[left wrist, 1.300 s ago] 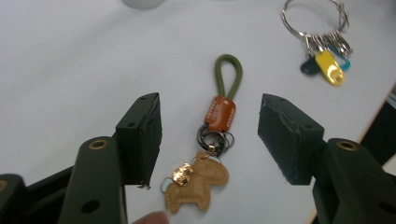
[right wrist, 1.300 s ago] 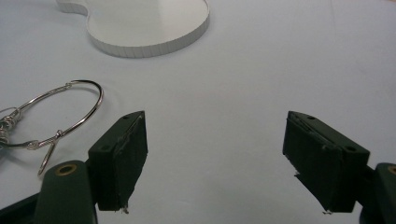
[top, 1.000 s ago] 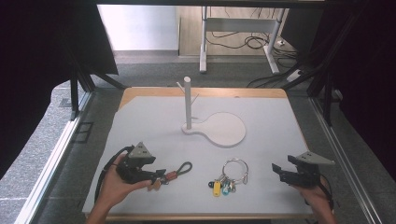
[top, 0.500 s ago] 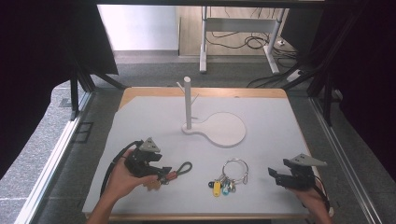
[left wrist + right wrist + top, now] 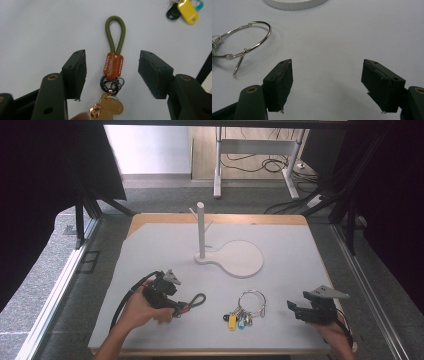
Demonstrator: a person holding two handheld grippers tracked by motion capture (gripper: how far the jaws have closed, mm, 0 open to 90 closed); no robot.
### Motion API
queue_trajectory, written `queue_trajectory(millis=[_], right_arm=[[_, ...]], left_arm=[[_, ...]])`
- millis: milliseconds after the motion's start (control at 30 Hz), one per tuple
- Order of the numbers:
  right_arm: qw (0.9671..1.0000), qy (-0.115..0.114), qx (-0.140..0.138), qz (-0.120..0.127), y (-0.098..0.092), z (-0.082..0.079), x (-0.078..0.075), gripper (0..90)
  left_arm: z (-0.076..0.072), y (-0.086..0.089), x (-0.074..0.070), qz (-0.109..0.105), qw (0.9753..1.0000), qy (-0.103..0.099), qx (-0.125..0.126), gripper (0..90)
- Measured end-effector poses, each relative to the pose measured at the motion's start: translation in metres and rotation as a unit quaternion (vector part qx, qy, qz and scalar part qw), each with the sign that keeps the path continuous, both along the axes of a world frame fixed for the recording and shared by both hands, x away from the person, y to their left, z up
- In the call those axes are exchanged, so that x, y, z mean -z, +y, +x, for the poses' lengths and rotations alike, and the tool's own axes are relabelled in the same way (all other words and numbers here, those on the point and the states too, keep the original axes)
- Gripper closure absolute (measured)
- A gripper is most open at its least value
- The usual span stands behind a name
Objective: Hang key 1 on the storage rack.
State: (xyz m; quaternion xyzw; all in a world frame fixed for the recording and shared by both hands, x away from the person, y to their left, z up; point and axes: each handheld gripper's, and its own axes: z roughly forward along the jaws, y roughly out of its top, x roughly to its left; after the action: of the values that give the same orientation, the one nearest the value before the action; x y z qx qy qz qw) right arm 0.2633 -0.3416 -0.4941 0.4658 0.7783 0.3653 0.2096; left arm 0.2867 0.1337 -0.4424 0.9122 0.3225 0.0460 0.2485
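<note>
A keychain with an olive cord loop [image 5: 115, 32], a brown leather tab [image 5: 113, 65] and a tan charm lies flat on the white table [image 5: 300, 265]. My left gripper [image 5: 113, 62] is open, and the tab lies between its jaws without touching either. In the high view the left gripper [image 5: 179, 309] is at the front left, with the cord loop [image 5: 198, 299] just beyond its tips. My right gripper [image 5: 328, 72] is open over bare table, with nothing between its jaws. It is at the front right [image 5: 294, 310], right of a silver key ring [image 5: 251, 301].
A white stand has an upright post [image 5: 201, 227] with side pegs and a round base [image 5: 242, 260] at mid-table. Coloured key tags [image 5: 235, 319] hang off the silver ring [image 5: 268, 32]. A wooden border runs along the table's far edge [image 5: 215, 217].
My left gripper has rolled and edged right, closer over the keychain. The right gripper has drifted slightly toward the front edge. Both stay open.
</note>
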Motion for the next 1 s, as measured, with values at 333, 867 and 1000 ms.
queue_trajectory(millis=[333, 867, 1000], right_arm=[[0.9999, 0.009, -0.003, -0.003, 0.002, 0.0, 0.003, 25.9], [0.9999, 0.015, -0.003, -0.005, 0.003, 0.0, 0.005, 26.1], [0.9999, 0.015, -0.004, -0.007, 0.003, 0.001, 0.004, 26.1]], left_arm=[[0.006, -0.012, 0.016, 0.032, 0.9992, 0.018, 0.014, 40.5], [0.015, -0.025, 0.031, 0.08, 0.995, 0.041, 0.044, 43.2], [0.016, -0.029, 0.036, 0.103, 0.9923, 0.042, 0.056, 46.1]])
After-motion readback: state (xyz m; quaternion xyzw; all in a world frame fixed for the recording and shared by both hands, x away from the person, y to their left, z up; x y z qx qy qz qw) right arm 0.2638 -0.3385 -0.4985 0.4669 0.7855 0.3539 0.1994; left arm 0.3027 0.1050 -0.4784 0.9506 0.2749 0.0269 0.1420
